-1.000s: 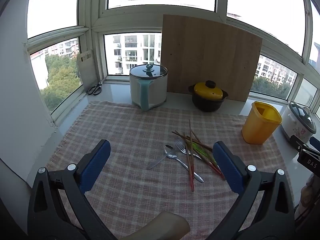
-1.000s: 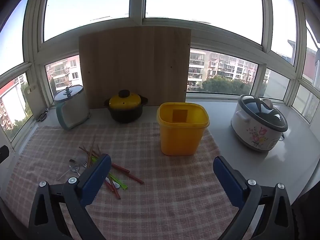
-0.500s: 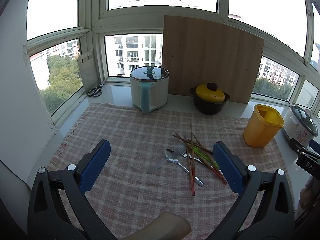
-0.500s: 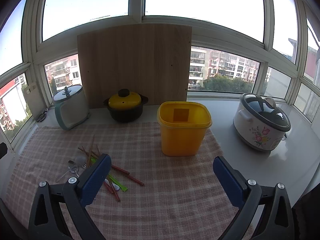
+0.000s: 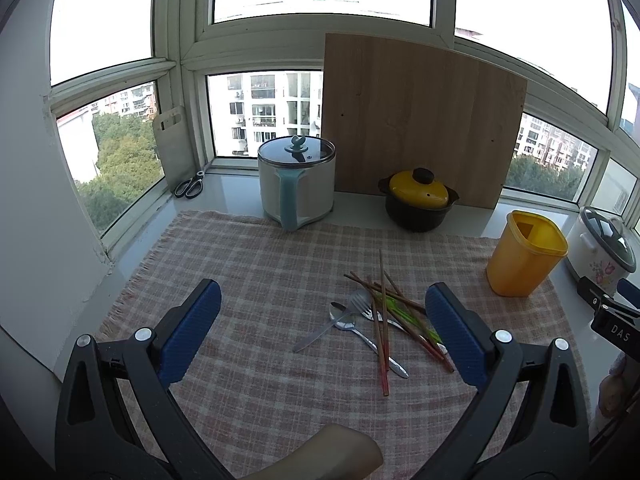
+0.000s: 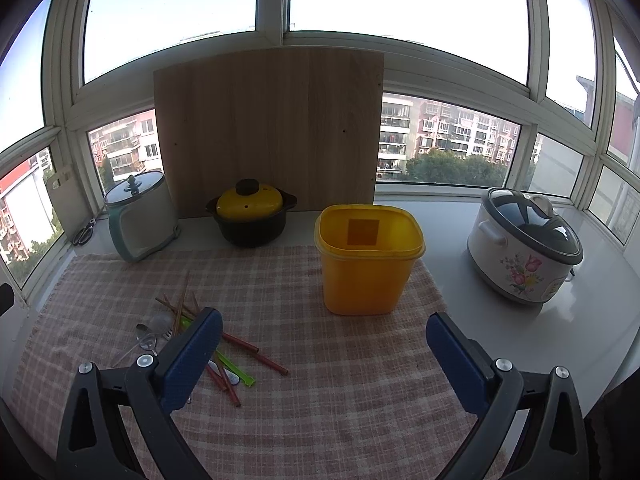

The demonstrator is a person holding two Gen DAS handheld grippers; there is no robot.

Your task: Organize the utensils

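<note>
1. the counter (image 6: 560,320) carries a checked cloth (image 6: 340,380) spread across its middle.
2. a wooden board (image 6: 272,128) leans upright at 12 o'clock against the window.
3. a floral rice cooker (image 6: 524,244) sits off the cloth at 2 o'clock in the right wrist view.
4. a white lidded pot (image 5: 298,184) stands at 11 o'clock; a black pot with yellow lid (image 5: 418,200) stands just beside the board.
5. the yellow bin (image 6: 368,258) stands upright on the cloth's far right part.
6. the utensil pile (image 5: 380,316), with chopsticks, forks and a spoon, lies crossed on the cloth, left of the bin.
7. the left hand-held gripper (image 5: 322,334) hangs with its fingers wide apart, holding nothing.
8. the right hand-held gripper (image 6: 324,360) is likewise spread and holds nothing.
</note>
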